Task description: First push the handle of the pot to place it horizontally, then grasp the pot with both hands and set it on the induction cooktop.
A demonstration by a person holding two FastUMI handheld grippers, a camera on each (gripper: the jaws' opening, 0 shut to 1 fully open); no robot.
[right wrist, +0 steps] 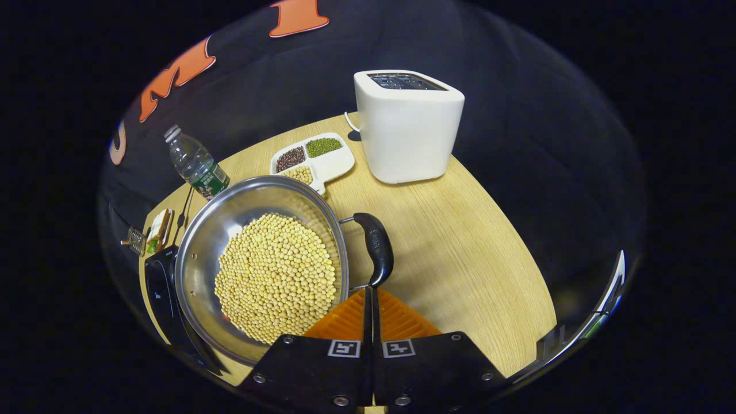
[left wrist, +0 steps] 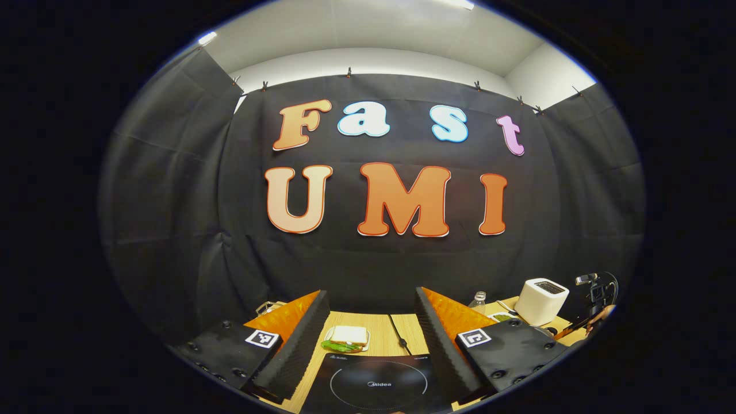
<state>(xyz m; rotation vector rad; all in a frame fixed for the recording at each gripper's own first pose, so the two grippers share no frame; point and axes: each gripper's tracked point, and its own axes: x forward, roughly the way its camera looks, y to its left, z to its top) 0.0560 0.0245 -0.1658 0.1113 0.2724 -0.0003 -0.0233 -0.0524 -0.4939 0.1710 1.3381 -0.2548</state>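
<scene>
My right gripper (right wrist: 371, 296) is clenched, fingers pressed together with nothing between, tips just below the pot's handle (right wrist: 375, 247). The pot (right wrist: 261, 261), full of soybeans (right wrist: 276, 276), sits on the table (right wrist: 460, 241), handle at 3 o'clock. My left gripper (left wrist: 368, 328) is released wide over the induction cooktop (left wrist: 376, 382).

— What do we have in the right gripper view?
— A shiny steel pot (right wrist: 261, 267) full of pale yellow beans, its black handle (right wrist: 376, 248) at its right side.
— And the induction cooktop (left wrist: 376, 382)?
— We see it flat and black on the wooden table, a thin ring marked on its bare top.
</scene>
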